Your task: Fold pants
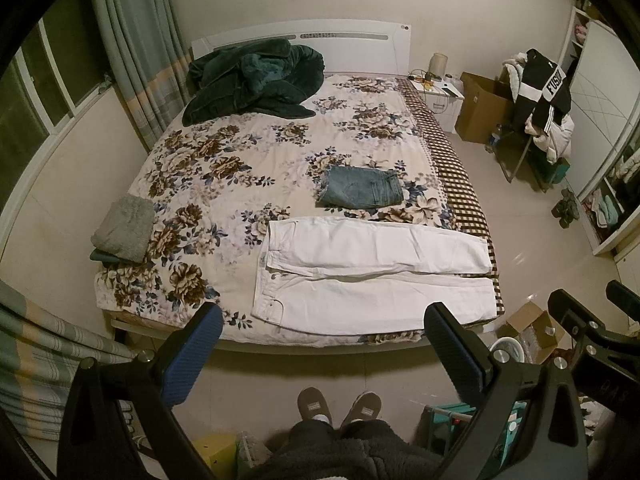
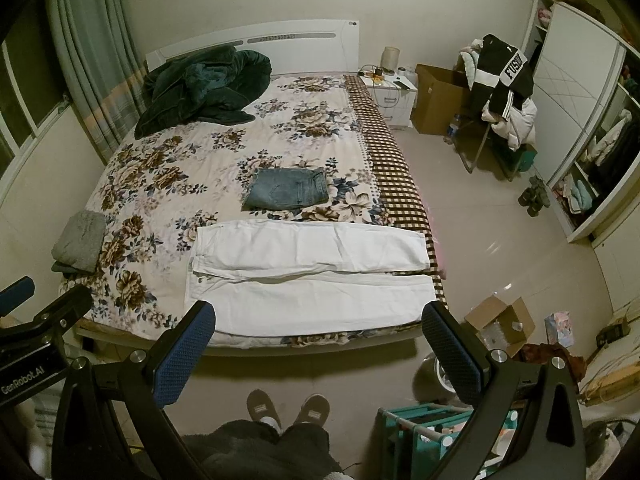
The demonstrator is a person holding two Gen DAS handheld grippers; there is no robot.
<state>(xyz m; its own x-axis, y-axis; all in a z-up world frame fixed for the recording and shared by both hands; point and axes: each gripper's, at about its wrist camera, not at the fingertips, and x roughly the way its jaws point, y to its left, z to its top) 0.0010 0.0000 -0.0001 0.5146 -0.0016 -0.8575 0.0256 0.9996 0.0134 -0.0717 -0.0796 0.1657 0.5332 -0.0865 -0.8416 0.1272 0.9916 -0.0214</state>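
Note:
White pants [image 1: 372, 272] [image 2: 308, 276] lie flat across the near edge of the bed, waist to the left and legs to the right, with the far leg partly overlapping the near one. My left gripper [image 1: 326, 328] hangs open above the floor, short of the bed's edge, nothing between its blue-padded fingers [image 1: 196, 352]. My right gripper [image 2: 320, 328] is open too, held back from the pants, and it also appears at the left wrist view's right edge. Folded blue jeans [image 1: 362, 192] [image 2: 288, 194] rest behind the white pants.
The bed has a floral cover [image 1: 224, 168] [image 2: 168, 168]. A folded grey garment [image 1: 124, 230] [image 2: 80, 242] sits at its left edge and a dark green blanket [image 1: 256, 80] [image 2: 200, 84] near the headboard. Cardboard boxes [image 2: 502, 322], a clothes-laden chair [image 2: 504, 96] and a teal rack [image 2: 424, 432] stand right. The person's slippered feet [image 1: 338, 406] are below.

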